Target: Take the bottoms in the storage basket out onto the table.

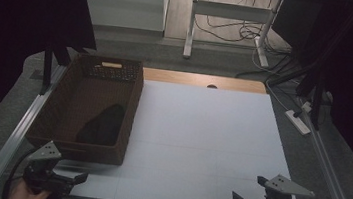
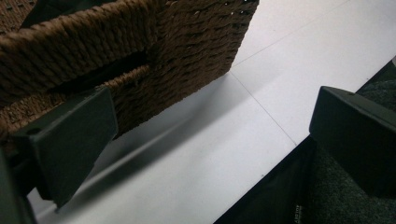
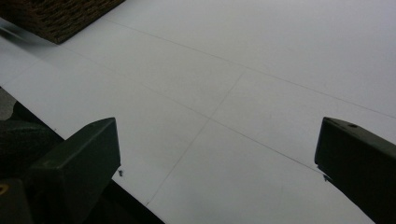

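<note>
One woven basket (image 1: 69, 117) is being shown on the left of the white table (image 1: 201, 132) in the high view, with a dark bundle (image 1: 103, 124) lying inside it; the left gripper (image 1: 72, 178) and right gripper (image 1: 247, 190) are being held at the near edge, jaws spread and empty. In the left gripper view, the basket's wall (image 2: 140, 51) is being faced closely by wide-parted jaws. In the right gripper view, bare table (image 3: 233, 93) is being framed between wide jaws, the basket's corner (image 3: 56, 18) far off.
</note>
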